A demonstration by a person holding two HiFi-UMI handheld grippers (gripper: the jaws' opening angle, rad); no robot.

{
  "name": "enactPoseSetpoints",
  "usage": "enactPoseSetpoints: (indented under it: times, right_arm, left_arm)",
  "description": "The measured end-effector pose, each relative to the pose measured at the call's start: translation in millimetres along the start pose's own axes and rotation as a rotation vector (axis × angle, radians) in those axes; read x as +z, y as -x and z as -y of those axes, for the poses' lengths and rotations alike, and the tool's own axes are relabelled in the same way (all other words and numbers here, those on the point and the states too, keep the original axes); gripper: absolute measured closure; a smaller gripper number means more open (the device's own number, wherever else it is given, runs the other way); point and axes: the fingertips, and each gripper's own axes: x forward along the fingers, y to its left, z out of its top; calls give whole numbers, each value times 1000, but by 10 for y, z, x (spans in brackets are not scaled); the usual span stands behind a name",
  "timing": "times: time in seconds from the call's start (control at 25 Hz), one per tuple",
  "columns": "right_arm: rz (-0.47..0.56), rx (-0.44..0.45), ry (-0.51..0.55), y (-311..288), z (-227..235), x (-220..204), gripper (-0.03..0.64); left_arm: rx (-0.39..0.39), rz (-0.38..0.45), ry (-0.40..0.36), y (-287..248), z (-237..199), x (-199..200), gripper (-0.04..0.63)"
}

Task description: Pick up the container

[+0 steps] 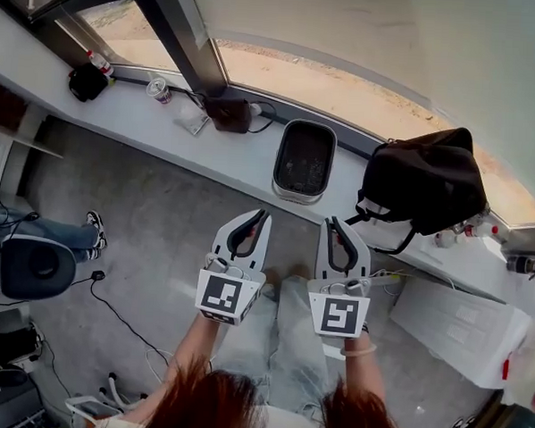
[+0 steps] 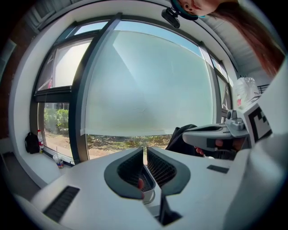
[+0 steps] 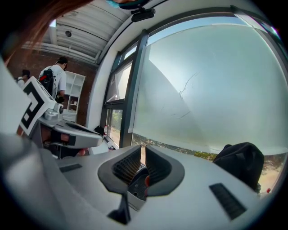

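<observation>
The container (image 1: 303, 161) is a rectangular metal tub with a dark inside, standing on the white window ledge (image 1: 147, 126). My left gripper (image 1: 259, 214) and right gripper (image 1: 331, 222) hover side by side over the floor just short of it, both shut and holding nothing. In the left gripper view the jaws (image 2: 145, 150) are pressed together, and the container's rim (image 2: 151, 188) shows low behind them. From the right gripper (image 3: 143, 150), also shut, the container (image 3: 134, 191) peeks out below the jaws.
A black bag (image 1: 423, 183) sits on the ledge right of the container. Further left lie a black pouch (image 1: 228, 113), a can (image 1: 158, 89) and a bottle (image 1: 98, 62). A white box (image 1: 463, 326) stands lower right, a seated person's legs (image 1: 56, 235) at left.
</observation>
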Motion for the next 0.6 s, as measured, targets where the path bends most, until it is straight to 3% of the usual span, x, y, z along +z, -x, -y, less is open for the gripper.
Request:
enactPoseSetpoints:
  times: [0.6]
  right_arm:
    - [-131, 48, -12, -467, -66, -1259, 589]
  left_arm:
    - [19, -50, 20, -530, -283, -1014, 572]
